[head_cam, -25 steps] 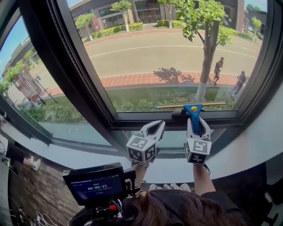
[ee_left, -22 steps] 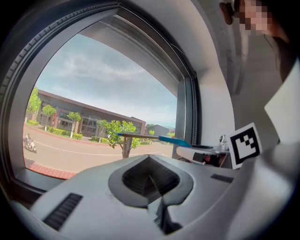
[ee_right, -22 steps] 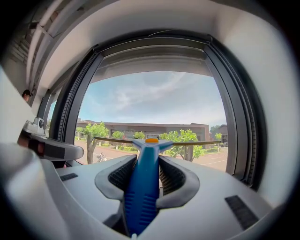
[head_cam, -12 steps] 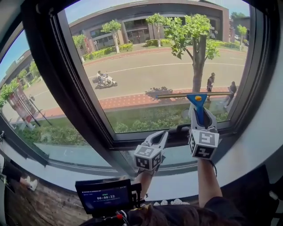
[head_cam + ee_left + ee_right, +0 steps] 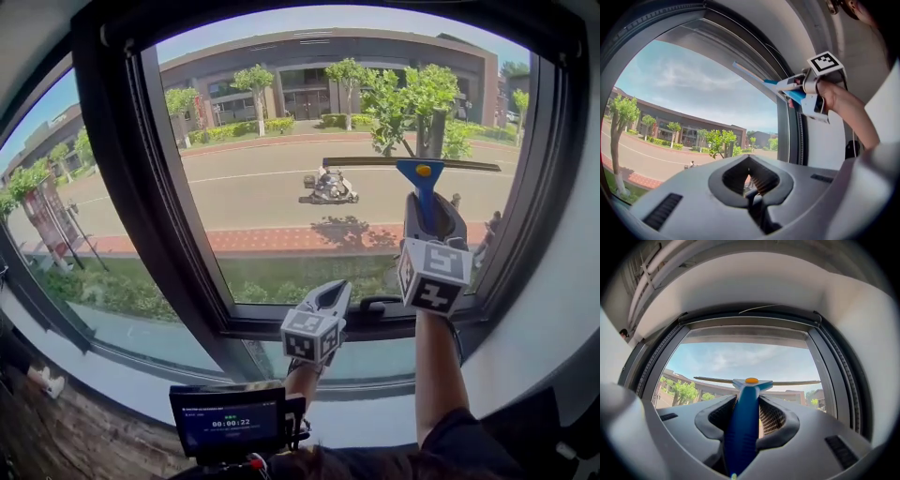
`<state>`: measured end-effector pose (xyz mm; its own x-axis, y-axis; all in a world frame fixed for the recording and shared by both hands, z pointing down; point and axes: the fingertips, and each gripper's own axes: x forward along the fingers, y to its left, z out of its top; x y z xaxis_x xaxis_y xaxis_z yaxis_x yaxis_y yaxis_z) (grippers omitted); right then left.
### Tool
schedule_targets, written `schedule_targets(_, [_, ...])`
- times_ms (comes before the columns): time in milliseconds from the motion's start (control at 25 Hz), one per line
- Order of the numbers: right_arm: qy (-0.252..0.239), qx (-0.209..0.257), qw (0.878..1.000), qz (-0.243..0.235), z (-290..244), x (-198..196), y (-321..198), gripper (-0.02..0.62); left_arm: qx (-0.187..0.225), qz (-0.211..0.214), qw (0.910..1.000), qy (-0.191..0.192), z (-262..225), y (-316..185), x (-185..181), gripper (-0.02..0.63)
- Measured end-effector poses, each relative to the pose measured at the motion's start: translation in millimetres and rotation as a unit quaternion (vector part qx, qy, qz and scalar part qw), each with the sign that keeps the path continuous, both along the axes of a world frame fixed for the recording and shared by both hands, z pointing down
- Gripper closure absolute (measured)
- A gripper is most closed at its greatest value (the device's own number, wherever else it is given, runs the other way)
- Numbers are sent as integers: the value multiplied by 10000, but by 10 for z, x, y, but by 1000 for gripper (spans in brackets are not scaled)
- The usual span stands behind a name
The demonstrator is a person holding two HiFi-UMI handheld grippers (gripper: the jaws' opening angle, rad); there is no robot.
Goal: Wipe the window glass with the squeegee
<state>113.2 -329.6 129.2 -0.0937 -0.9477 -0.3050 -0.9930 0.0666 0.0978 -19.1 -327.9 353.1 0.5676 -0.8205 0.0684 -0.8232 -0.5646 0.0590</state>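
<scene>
A blue-handled squeegee (image 5: 422, 183) with an orange button and a long thin blade (image 5: 375, 162) lies against the window glass (image 5: 281, 141), roughly halfway up the right pane. My right gripper (image 5: 427, 211) is shut on its handle (image 5: 743, 418); the blade (image 5: 712, 379) stretches level across the pane in the right gripper view. My left gripper (image 5: 330, 298) hangs low by the bottom frame, jaws closed with nothing between them (image 5: 751, 180). In the left gripper view the squeegee (image 5: 787, 91) and my right gripper (image 5: 813, 84) show up high on the right.
A thick dark mullion (image 5: 141, 187) splits the window on the left. The black lower frame (image 5: 281, 328) and a latch handle (image 5: 375, 305) run below the glass. The right jamb (image 5: 539, 159) stands close beside the blade's end. A camera monitor (image 5: 227, 422) sits at the bottom.
My right gripper has carried the squeegee upward from the bottom edge of the pane to about its middle. The left gripper stays low near the sill.
</scene>
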Motion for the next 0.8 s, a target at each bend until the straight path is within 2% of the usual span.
schedule_targets(240, [-214,631,9977,-93,-983,55,-16,454,-64,-37,10000,33,-67,-112,122,604])
schedule_targets(400, [-295,911,9954,-80,-1457,74,-106,454,117,25,9999,107,-190,-253,161,604])
schedule_targets(560, [-422,1087,9931,-83,-1854,-17,-243,454,329,60,9993,180,-303,-323,42,604])
schedule_targets(800, [-307,1349,9904,25,-2329,-341,-122,454,315,38,9992,229,-264,-168,-277,604])
